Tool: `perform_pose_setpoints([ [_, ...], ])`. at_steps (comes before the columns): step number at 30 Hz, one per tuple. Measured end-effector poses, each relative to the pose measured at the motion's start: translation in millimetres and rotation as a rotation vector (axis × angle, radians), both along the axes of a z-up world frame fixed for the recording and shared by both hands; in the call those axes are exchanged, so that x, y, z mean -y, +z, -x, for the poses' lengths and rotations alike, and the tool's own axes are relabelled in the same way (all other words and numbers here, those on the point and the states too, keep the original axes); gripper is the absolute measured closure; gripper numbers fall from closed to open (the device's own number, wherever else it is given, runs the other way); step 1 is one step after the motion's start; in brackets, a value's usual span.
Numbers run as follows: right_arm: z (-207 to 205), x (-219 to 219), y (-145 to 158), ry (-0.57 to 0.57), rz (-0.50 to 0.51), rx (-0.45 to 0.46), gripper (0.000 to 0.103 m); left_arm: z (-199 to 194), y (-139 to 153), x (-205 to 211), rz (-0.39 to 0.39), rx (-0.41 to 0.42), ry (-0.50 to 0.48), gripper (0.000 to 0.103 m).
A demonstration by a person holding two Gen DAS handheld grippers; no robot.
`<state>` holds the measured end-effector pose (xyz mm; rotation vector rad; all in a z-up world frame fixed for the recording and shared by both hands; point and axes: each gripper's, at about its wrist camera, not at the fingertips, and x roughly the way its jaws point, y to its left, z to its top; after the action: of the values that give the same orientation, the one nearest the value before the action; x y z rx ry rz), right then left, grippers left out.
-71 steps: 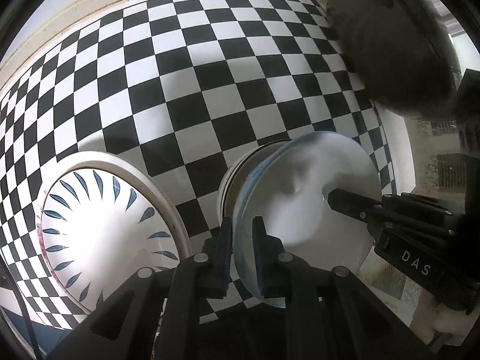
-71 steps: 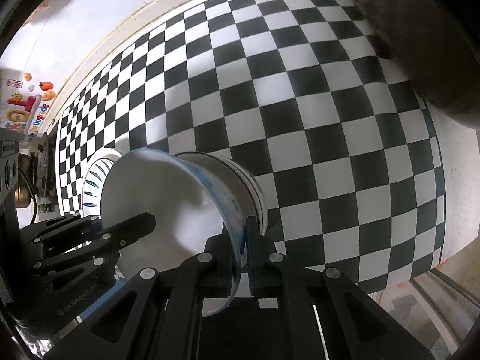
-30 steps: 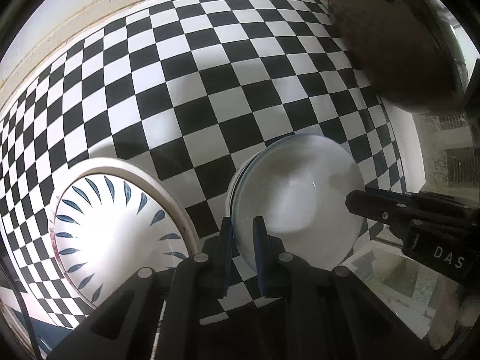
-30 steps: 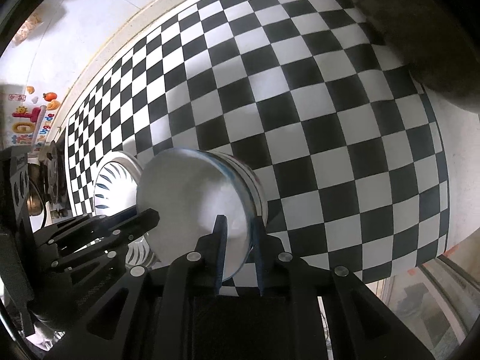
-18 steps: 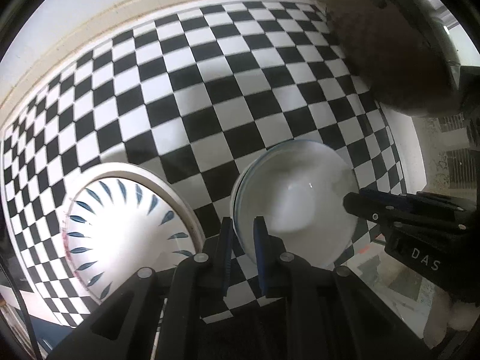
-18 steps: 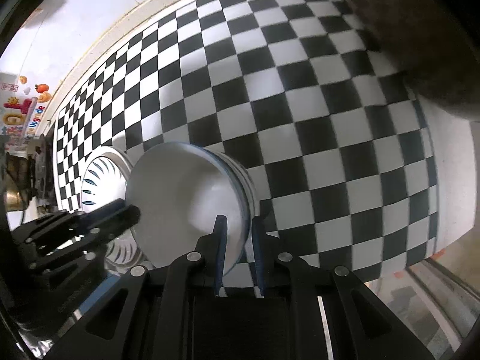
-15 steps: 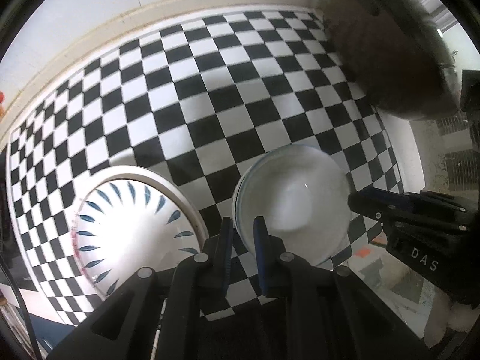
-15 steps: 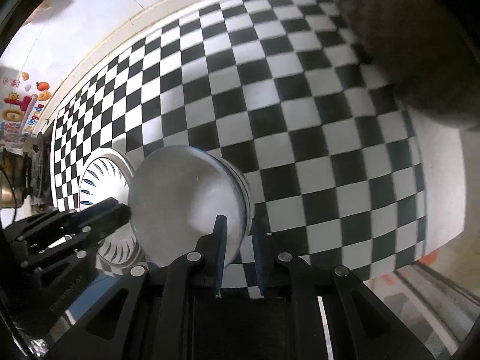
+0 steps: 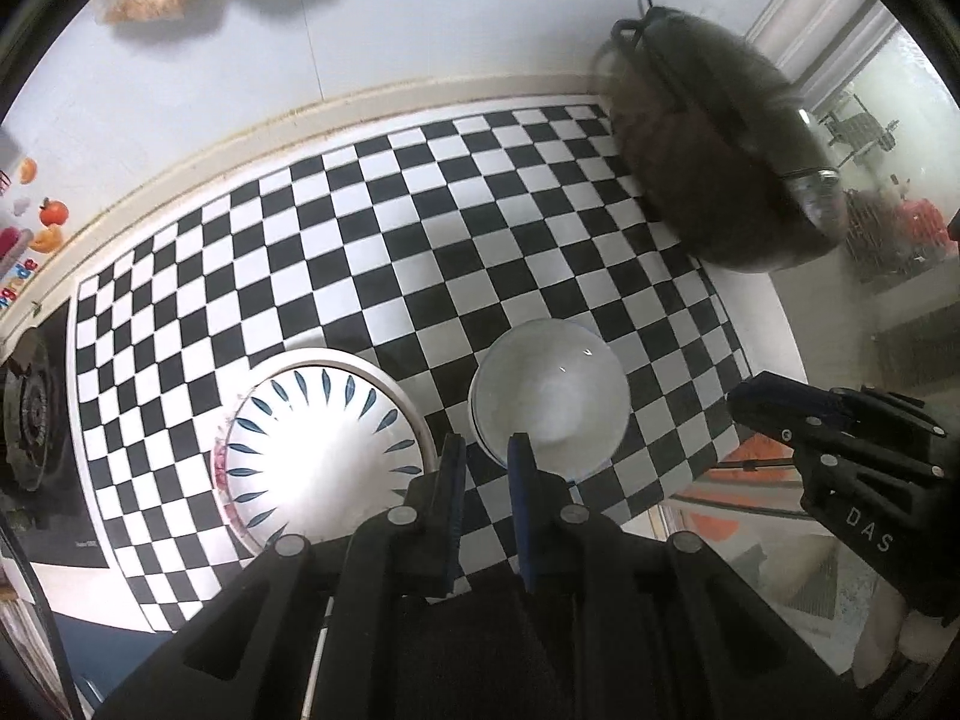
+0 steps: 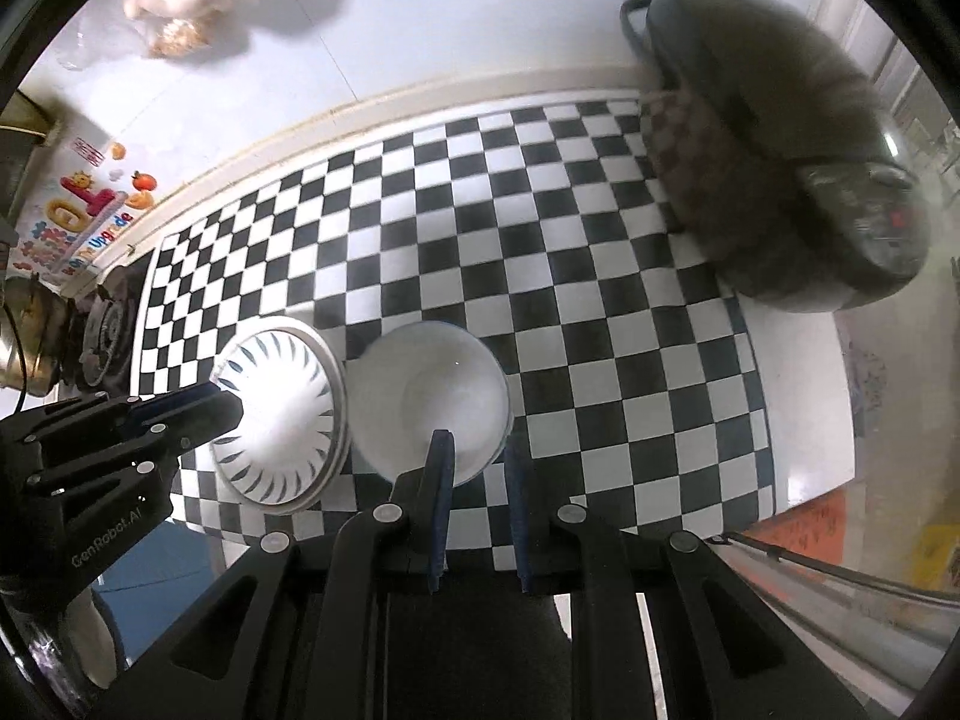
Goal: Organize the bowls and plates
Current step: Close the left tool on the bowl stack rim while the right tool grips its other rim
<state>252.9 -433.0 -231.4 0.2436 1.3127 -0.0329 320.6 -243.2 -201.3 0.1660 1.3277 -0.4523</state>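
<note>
A stack of white bowls (image 9: pixel 549 399) sits on the checkered countertop, also in the right wrist view (image 10: pixel 432 399). Left of it lies a white plate with blue leaf marks (image 9: pixel 318 450), seen too in the right wrist view (image 10: pixel 279 414). My left gripper (image 9: pixel 486 450) is open and empty, raised above the near rim of the bowls. My right gripper (image 10: pixel 477 444) is open and empty, also above the near rim of the bowls. Each gripper shows in the other's view, at the right (image 9: pixel 840 438) and at the left (image 10: pixel 120 426).
A dark rice cooker (image 9: pixel 720 150) stands at the back right of the counter (image 10: pixel 798 156). A gas stove burner (image 9: pixel 30 414) is at the left edge. The wall with stickers (image 10: pixel 78 216) runs behind. The counter's front edge drops off near the grippers.
Both grippers have let go of the top bowl, which now rests flat in the stack. Both have opened and pulled up and back, so more of the counter and wall shows.
</note>
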Motion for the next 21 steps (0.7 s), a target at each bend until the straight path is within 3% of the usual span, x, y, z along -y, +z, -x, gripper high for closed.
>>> perform_pose_setpoints([
  [1,3,-1,7,0.001,0.006,0.010,0.083,2,5,-1,0.005,0.007,-0.004,0.090],
  [6,16,-2,27,-0.005,0.010,0.042,0.059,9,20,-4,0.019,0.024,-0.012,0.090],
  [7,18,-2,30,-0.006,0.006,0.047,0.053,10,22,-6,0.025,0.028,-0.009,0.089],
  [9,20,-2,33,-0.011,-0.007,0.052,0.031,10,23,-8,0.044,0.028,0.000,0.079],
  [12,22,0,32,-0.017,-0.029,0.056,0.013,4,14,-8,0.067,0.001,0.001,0.076],
  [17,16,9,13,-0.029,-0.061,0.056,0.011,-16,-24,-11,0.094,-0.092,0.046,0.076],
  [21,5,21,-22,-0.047,-0.090,0.013,0.010,-41,-69,-20,0.186,-0.301,0.128,0.076],
])
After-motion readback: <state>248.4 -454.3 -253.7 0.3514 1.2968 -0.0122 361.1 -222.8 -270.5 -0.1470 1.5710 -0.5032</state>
